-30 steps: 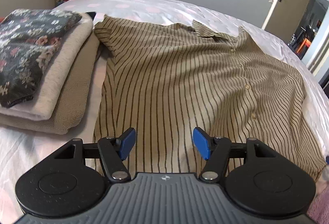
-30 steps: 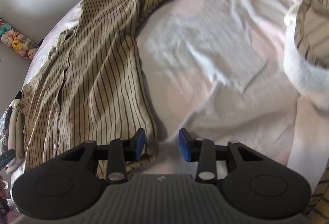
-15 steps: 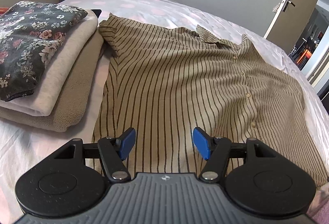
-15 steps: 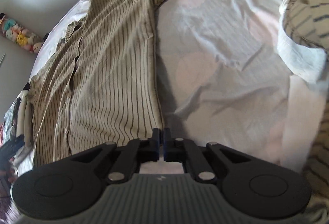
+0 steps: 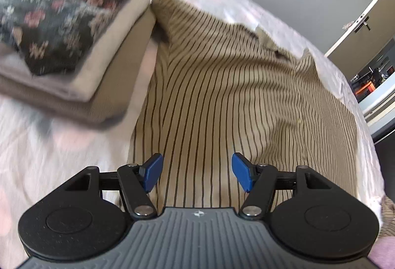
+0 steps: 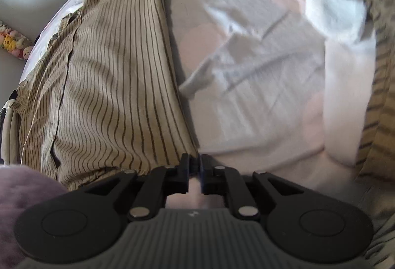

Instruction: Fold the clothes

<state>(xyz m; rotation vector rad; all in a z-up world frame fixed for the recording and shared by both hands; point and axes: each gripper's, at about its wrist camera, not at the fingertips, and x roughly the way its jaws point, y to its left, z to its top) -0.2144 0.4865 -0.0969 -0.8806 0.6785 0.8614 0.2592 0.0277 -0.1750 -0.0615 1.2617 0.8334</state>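
Hovering wide open over the striped shirt (image 5: pixel 222 101) hem, left gripper (image 5: pixel 195 174) holds nothing, shirt running lengthwise away toward its collar; right view: right gripper (image 6: pixel 195 167) pinched closed on the shirt's bottom corner, bedsheet (image 6: pixel 259 71) right.

Both views show strong fisheye distortion: straight lines bow outward and the corners fall to black. Lighting is soft daylight, moderately bright. In the left wrist view, the folded stack (image 5: pixel 61 29) at far left is smeared by motion blur, while the striped shirt (image 5: pixel 222 101) is fairly sharp near centre. In the right wrist view, the bed sheet (image 6: pixel 259 76) is blurred and nearly washed out at right. Soft shadows lie in the shirt's folds and along its right edge.
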